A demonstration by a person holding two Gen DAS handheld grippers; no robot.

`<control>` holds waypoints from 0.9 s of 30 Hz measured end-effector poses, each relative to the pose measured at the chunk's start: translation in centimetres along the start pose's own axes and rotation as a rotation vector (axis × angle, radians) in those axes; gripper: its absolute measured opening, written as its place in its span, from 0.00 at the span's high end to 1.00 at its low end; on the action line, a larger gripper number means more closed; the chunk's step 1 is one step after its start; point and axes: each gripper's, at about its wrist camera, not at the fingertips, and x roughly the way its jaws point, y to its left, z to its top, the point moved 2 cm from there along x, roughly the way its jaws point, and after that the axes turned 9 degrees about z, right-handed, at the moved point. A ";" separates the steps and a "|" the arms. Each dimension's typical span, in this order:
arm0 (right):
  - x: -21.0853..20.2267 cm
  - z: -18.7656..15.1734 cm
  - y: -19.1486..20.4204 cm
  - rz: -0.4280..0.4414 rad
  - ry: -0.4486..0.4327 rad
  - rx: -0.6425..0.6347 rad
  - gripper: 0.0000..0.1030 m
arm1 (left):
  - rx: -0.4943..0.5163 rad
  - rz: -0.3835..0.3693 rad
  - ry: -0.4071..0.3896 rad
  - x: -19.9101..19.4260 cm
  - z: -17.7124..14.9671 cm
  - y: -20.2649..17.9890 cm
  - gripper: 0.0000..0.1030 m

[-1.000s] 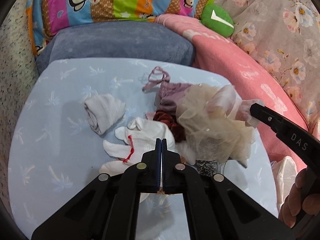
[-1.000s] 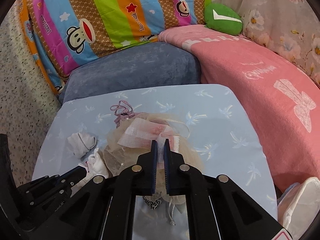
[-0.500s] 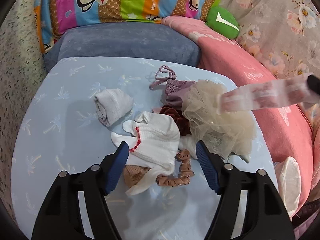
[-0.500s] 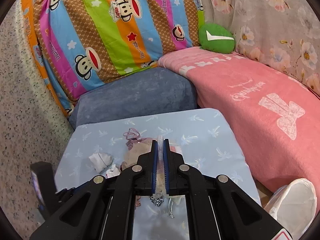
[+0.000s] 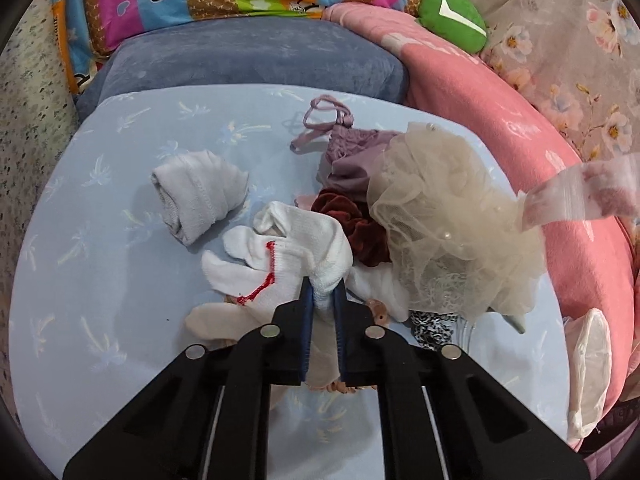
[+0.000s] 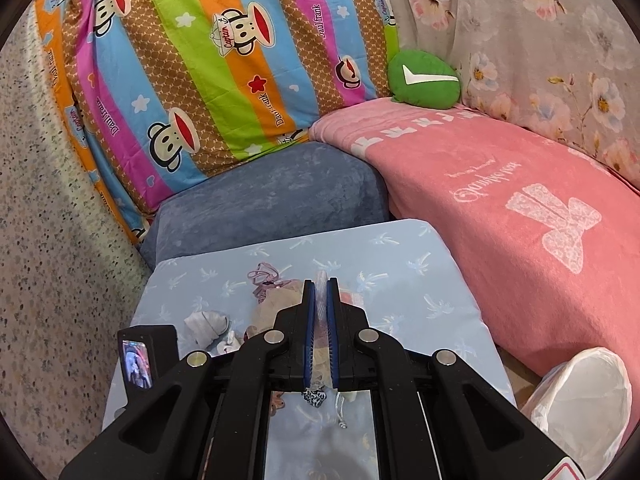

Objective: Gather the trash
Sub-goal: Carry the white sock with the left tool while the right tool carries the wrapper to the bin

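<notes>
My left gripper point(image 5: 323, 292) is shut on a white sock with red stitching point(image 5: 288, 256) in a heap of clothes on the light blue table point(image 5: 100, 280). My right gripper point(image 6: 321, 284) is shut on a clear plastic wrapper point(image 6: 320, 280), held high above the table; the wrapper also shows in the left wrist view point(image 5: 580, 196), blurred, at the right. A white trash bag point(image 6: 580, 396) stands open on the floor at the table's right; it also shows in the left wrist view point(image 5: 588, 364).
The heap holds a cream tulle piece point(image 5: 440, 216), a dark red scrunchie point(image 5: 352, 224), a purple garment point(image 5: 352, 148) and a rolled grey-white sock point(image 5: 200, 196). A blue cushion point(image 6: 272, 196) and a pink blanket point(image 6: 500, 184) border the table.
My left gripper opened, moved forward and closed on the white sock. My right gripper lifted the plastic wrapper off the heap and rose up and to the right.
</notes>
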 end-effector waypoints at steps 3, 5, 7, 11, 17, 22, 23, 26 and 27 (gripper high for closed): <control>-0.8 -0.1 0.0 0.010 -0.005 0.001 0.95 | 0.006 0.000 -0.040 -2.5 0.1 -0.4 0.92; -1.5 -0.3 -0.1 0.017 -0.012 0.003 0.95 | 0.005 -0.008 -0.061 -4.0 0.3 -0.7 0.92; -2.3 -0.4 -0.1 0.021 -0.017 0.008 0.95 | 0.006 -0.020 -0.084 -5.6 0.5 -1.3 0.92; -4.0 -1.0 -0.6 0.022 -0.025 0.019 0.95 | 0.027 -0.026 -0.132 -8.5 0.5 -2.8 0.92; -7.0 -2.2 -1.7 0.016 -0.033 0.027 0.95 | 0.092 -0.032 -0.179 -11.4 -0.4 -6.2 0.92; -9.5 -3.7 -3.6 0.000 -0.037 0.040 0.95 | 0.143 -0.069 -0.187 -12.6 -1.7 -9.1 0.92; -10.0 -4.0 -4.1 -0.004 -0.038 0.044 0.95 | 0.154 -0.076 -0.184 -12.7 -2.0 -9.6 0.92; -11.3 -4.7 -5.7 -0.018 -0.040 0.059 0.95 | 0.185 -0.101 -0.172 -13.0 -3.0 -11.4 0.92; -11.8 -5.1 -6.4 -0.025 -0.040 0.065 0.95 | 0.195 -0.108 -0.169 -13.0 -3.3 -12.1 0.92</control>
